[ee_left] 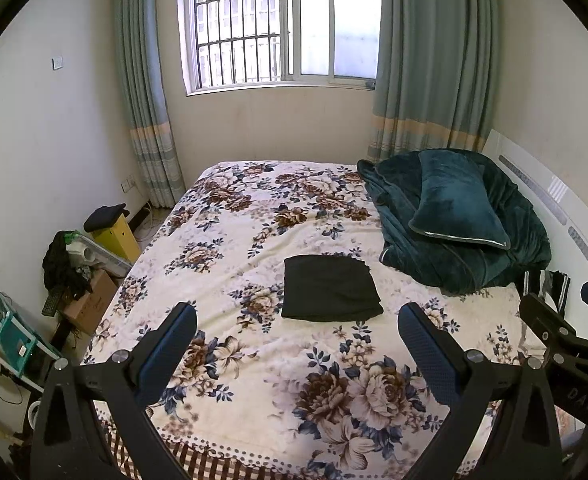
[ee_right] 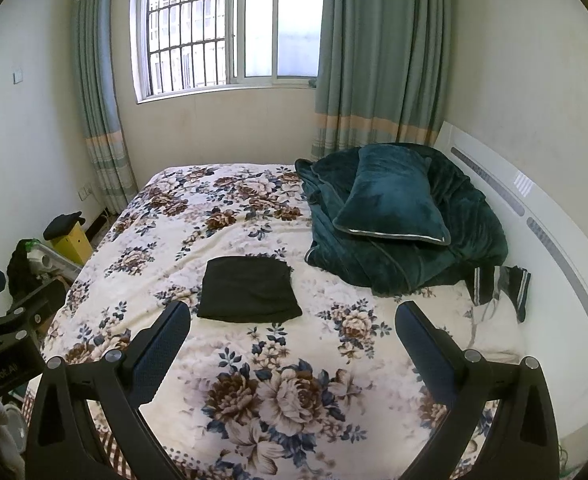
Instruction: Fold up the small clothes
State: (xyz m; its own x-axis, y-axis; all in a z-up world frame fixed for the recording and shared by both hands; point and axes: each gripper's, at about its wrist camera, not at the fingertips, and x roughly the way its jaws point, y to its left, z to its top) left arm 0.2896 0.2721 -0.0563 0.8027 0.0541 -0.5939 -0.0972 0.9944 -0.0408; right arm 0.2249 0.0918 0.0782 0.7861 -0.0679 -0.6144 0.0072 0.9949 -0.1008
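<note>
A small black garment [ee_left: 330, 288] lies folded into a flat rectangle on the flowered bedspread [ee_left: 253, 360], near the middle of the bed; it also shows in the right wrist view [ee_right: 247, 290]. My left gripper [ee_left: 298, 318] is open and empty, held above the near part of the bed, short of the garment. My right gripper [ee_right: 294, 316] is open and empty too, a little to the right of the garment and short of it. A striped dark garment [ee_right: 502, 284] lies crumpled by the headboard at the right.
A dark green blanket with a green pillow [ee_left: 458, 200] is heaped at the bed's right. A white headboard [ee_right: 534, 220] runs along the right. Boxes and clutter [ee_left: 89, 280] stand on the floor to the left. Window and curtains lie beyond.
</note>
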